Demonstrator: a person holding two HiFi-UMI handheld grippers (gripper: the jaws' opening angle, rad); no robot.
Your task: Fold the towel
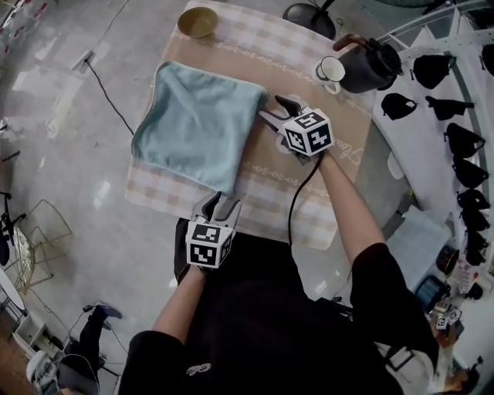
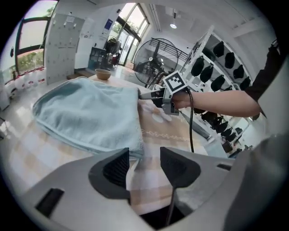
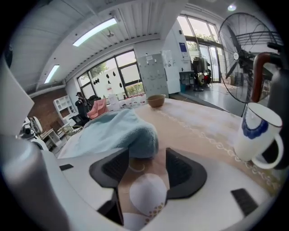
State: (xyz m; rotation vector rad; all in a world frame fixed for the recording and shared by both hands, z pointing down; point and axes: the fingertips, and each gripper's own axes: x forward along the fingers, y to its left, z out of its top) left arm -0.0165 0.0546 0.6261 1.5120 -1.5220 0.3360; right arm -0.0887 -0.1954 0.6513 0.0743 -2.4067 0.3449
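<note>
Fingers on your left gripper (image 2: 144,157) stand apart with nothing between them. Only the checked tablecloth (image 2: 144,185) shows in the gap, and the near corner of the towel (image 2: 90,115) lies just ahead of the left-hand finger. Your right gripper (image 3: 147,158) is spread as well, empty, its tips just short of another towel corner, which humps up a little. The light blue towel lies spread on the table's left part. A bowl (image 1: 197,21) sits beyond it; a mug (image 1: 330,71) and a kettle (image 1: 370,65) stand off to the right.
</note>
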